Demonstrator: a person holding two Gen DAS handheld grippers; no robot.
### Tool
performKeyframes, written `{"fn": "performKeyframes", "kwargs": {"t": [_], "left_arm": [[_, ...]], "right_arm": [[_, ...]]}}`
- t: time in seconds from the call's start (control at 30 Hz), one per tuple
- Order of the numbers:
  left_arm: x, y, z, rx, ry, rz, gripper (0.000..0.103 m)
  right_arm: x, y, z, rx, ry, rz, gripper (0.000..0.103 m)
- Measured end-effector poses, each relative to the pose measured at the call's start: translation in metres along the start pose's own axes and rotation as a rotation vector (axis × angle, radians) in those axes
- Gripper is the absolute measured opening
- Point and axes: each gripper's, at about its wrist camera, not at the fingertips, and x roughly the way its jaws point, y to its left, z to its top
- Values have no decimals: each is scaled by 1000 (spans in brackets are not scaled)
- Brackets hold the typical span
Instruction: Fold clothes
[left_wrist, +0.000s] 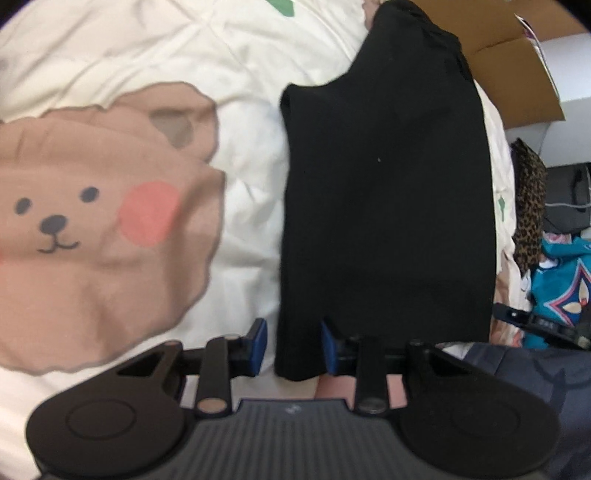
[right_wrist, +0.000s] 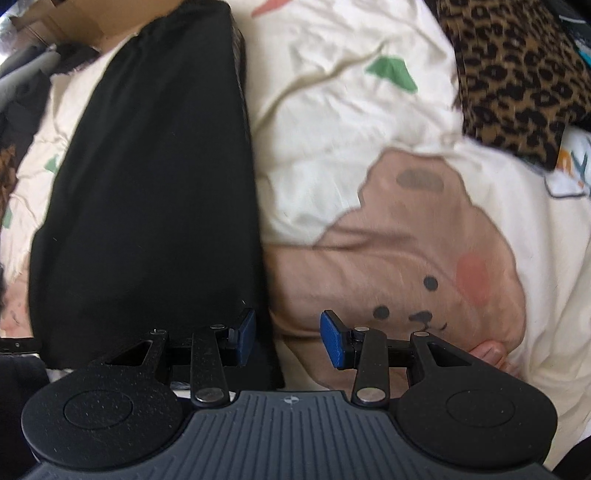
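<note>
A black garment (left_wrist: 388, 206), folded into a long strip, lies flat on a cream quilt (left_wrist: 243, 206) and runs away from me. My left gripper (left_wrist: 293, 345) hangs low over its near left corner. Its blue pads (left_wrist: 258, 343) are apart, with the cloth's edge between them and a strip of quilt showing beside the left pad. In the right wrist view the same garment (right_wrist: 147, 206) fills the left half. My right gripper (right_wrist: 288, 341) straddles its near right edge, with the left pad over the black cloth, the right pad over the quilt, and the jaws apart.
The quilt carries large tan bear prints (left_wrist: 92, 221) (right_wrist: 406, 280). A leopard-print cloth (right_wrist: 517, 74) lies at the far right, with a teal patterned item (left_wrist: 561, 288) beside the bed. Cardboard boxes (left_wrist: 517, 66) stand beyond the garment. Bare skin of a person (right_wrist: 491, 350) shows near the right gripper.
</note>
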Motion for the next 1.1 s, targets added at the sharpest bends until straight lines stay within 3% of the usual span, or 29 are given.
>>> {"fn": "performKeyframes", "kwargs": {"t": [0.23,0.47,0.53,0.6,0.97,1.1], "left_arm": [[8,11,-9,-45,-1,-35,34],[7,3,-10,-2,5,-20,34],[7,0,-11,11,5,-16,34],[6,0,-12,12,4,-18,34],[3,-1,-15,22,-4,-28,35],[1,-5,-17,36,-5,-7,35]], "right_arm": [[21,3,-8,-36,49,11,46],[30,19,-8,-96,68,-21,45],[31,27,-10,-116,80,-40,39],[32,34,-10,-120,92,-34,25],[36,25,2,-54,140,14,31],[35,33,2,-101,140,5,26]]}}
